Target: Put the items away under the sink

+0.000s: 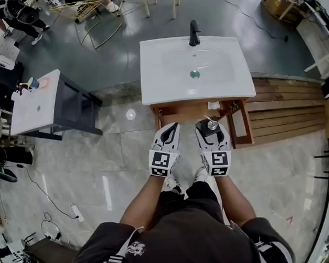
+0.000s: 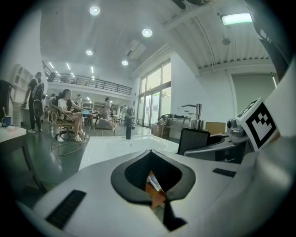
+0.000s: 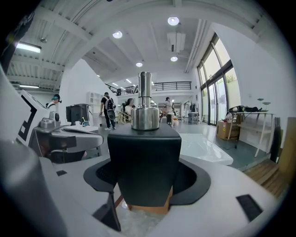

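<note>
Person stands facing the white sink [image 1: 227, 78], black faucet [image 1: 194, 33] at its far edge. The wooden cabinet [image 1: 181, 112] below is open, with its door [image 1: 239, 124] swung out on the right side. Right gripper [image 1: 211, 129] is clamped on a black bottle [image 3: 145, 157] with a steel pump top, one jaw pressing on each side of the body, bottle upright. In the head view the bottle sits in the air at the cabinet mouth, just below the basin's front edge; can't tell if it's past the opening. Left gripper [image 1: 172, 126] is alongside, near the right one but not touching, aimed at the same opening. Its jaws are closed together with nothing between them, only wood and a small white scrap visible through the gap between the pads. Marker cubes [image 1: 160, 162] on both tools face up toward the head camera. Something small and white [image 1: 213, 105] sits at the cabinet's top edge, too small to identify. A second vanity [image 1: 36, 104] stands well off to the left, and a slatted wooden platform [image 1: 287, 116] lies to the right of the sink. People [image 2: 69, 109] sit in the background across the hall.
</note>
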`<state>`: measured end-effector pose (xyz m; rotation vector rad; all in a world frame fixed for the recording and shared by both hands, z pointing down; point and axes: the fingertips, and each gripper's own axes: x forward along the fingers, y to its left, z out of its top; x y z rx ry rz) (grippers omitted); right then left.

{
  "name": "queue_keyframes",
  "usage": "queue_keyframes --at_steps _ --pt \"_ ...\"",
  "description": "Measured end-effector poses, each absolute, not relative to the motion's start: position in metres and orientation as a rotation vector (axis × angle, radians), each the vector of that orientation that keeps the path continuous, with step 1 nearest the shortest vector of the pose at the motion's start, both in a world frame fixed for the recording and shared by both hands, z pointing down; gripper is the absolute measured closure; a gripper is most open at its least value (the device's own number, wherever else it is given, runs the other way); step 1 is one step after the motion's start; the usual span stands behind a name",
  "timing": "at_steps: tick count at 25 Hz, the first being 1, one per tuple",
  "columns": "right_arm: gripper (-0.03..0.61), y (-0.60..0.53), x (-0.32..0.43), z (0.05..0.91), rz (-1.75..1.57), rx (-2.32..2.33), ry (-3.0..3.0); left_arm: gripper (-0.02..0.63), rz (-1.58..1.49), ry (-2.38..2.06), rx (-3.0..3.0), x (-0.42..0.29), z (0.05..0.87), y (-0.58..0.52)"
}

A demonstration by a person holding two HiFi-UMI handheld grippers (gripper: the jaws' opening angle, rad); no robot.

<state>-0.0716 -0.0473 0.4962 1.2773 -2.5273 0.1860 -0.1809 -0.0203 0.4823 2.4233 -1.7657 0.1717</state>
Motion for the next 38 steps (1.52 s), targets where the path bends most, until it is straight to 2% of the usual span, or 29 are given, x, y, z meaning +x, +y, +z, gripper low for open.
queue_keyframes --at_steps 9,25,31,38 --pt "0.253 -0.088 -0.061 0.601 0.140 1.244 -2.528 0.607 0.073 -1.799 2.435 -0.156 0.570 -0.055" --pt "0.253 -0.150 -0.065 0.882 0.076 1.277 -2.576 0.607 0.112 -1.952 2.385 -0.155 0.871 -0.117" --pt "0.253 -0.162 -0.069 0.928 0.046 1.292 -2.610 0.607 0.119 -2.022 2.380 -0.159 0.925 -0.122" --pt "0.253 -0.181 -0.075 0.923 0.036 1.305 -2.630 0.607 0.117 -2.051 2.350 -0.164 0.935 -0.128"
